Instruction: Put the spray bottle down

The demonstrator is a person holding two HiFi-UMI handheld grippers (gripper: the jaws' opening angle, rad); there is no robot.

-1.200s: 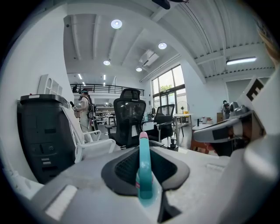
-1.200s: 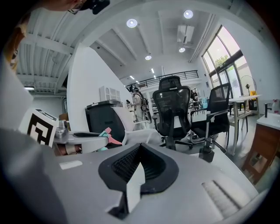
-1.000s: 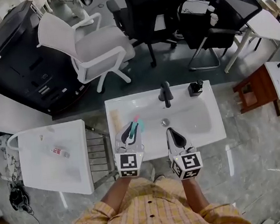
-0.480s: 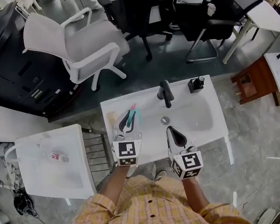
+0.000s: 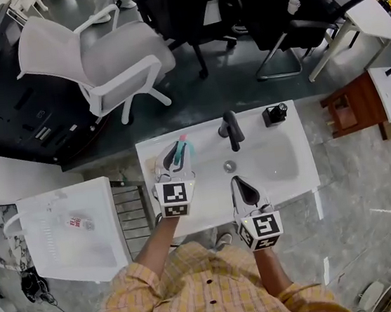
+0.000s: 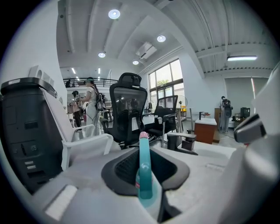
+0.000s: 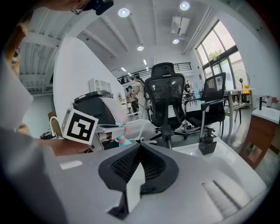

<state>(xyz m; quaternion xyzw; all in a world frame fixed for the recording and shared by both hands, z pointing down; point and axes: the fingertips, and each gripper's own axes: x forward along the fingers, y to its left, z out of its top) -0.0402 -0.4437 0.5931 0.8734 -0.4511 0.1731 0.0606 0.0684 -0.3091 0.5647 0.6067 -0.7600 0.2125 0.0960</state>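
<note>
A teal spray bottle [image 5: 182,148] with a pink nozzle tip sits between the jaws of my left gripper [image 5: 176,157], which is shut on it above the left rim of the white sink [image 5: 283,176]. In the left gripper view the spray bottle [image 6: 144,170] stands upright between the dark pads of the left gripper [image 6: 146,166], nozzle pointing away. My right gripper [image 5: 245,189] hovers over the sink's front edge, shut and empty. In the right gripper view the right gripper [image 7: 140,151] has its jaws meeting at the tips, with the spray bottle [image 7: 123,140] to its left.
A black faucet [image 5: 231,129] and a black soap dispenser [image 5: 273,114] stand at the sink's back edge. A white side table [image 5: 70,230] and wire rack [image 5: 135,210] lie left. A white office chair [image 5: 98,57], black chairs [image 5: 195,10] and a brown stool [image 5: 349,108] stand beyond.
My left gripper has carried the spray bottle farther away and slightly left along the sink's left rim. The right gripper has stayed near the sink's front edge.
</note>
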